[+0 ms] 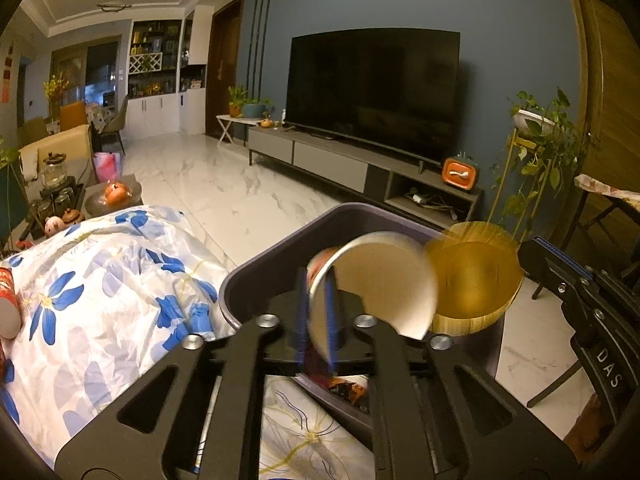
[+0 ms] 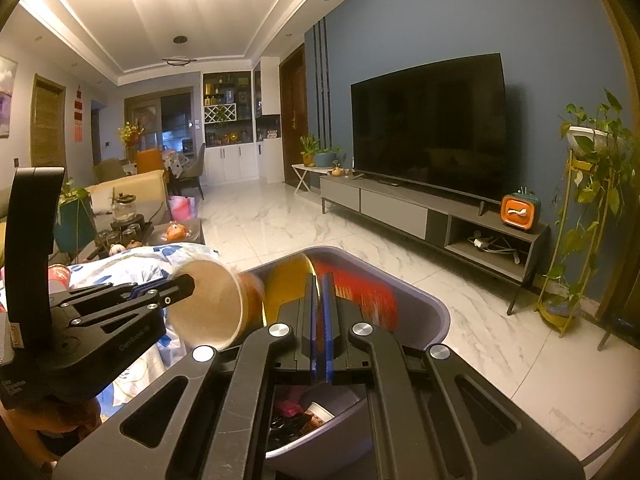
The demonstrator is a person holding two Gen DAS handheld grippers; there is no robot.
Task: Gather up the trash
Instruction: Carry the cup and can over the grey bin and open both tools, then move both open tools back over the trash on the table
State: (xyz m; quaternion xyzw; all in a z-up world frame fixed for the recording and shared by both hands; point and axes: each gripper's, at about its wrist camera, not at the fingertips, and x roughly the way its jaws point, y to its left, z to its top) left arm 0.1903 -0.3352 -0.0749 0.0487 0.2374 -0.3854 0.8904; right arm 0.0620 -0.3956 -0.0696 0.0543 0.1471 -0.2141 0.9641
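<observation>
My left gripper [image 1: 317, 312] is shut on the rim of a white paper cup [image 1: 384, 284], tilted over the grey-purple trash bin [image 1: 276, 256]. My right gripper [image 2: 319, 320] is shut on the rim of a gold-lined red cup [image 2: 360, 296], held over the same bin [image 2: 424, 304]. The gold cup also shows in the left wrist view [image 1: 472, 276], to the right of the white cup. The white cup [image 2: 208, 304] and the left gripper [image 2: 160, 292] show at the left of the right wrist view. Trash lies in the bin's bottom [image 2: 300, 416].
A table with a blue-flowered cloth [image 1: 100, 288] stands left of the bin, with a red cup [image 1: 8, 300] at its left edge. A TV cabinet [image 1: 360, 168] and a plant stand [image 1: 532, 168] stand across the marble floor. A chair [image 1: 592, 220] is at the right.
</observation>
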